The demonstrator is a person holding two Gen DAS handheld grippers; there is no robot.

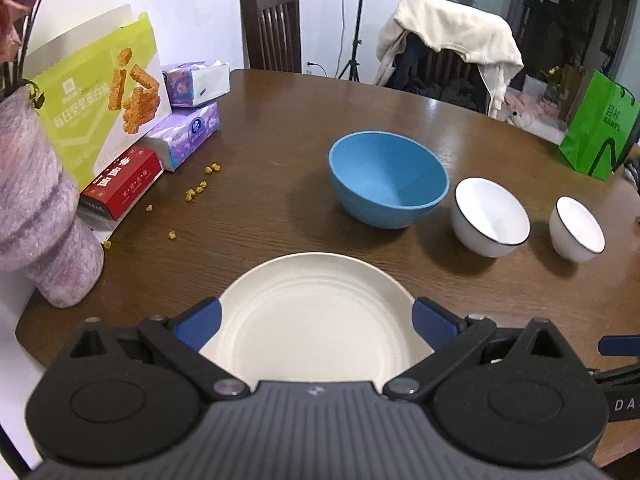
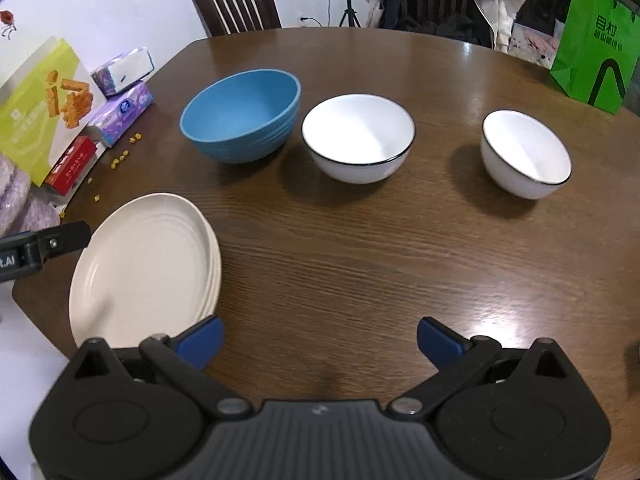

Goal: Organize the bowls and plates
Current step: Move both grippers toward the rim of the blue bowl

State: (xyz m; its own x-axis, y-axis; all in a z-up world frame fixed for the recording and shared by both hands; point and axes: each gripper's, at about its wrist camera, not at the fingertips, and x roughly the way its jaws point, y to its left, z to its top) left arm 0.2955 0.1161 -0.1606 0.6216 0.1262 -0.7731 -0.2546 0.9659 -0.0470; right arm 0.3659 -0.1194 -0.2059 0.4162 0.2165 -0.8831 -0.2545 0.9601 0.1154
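Now, left to right: left gripper [image 1: 316, 322] hangs spread and empty over the plates [image 1: 316, 316]; blue bowl [image 2: 240, 116], big white bowl [image 2: 358, 136] and small white bowl [image 2: 526, 152] line up ahead of the right gripper [image 2: 320, 340], also spread, empty and likely nearer them.

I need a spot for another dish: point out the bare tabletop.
Bare wood lies between the plate stack and the bowl row, and ahead of the right gripper below the white bowls. Crowded: the left edge, with boxes and tissue packs.
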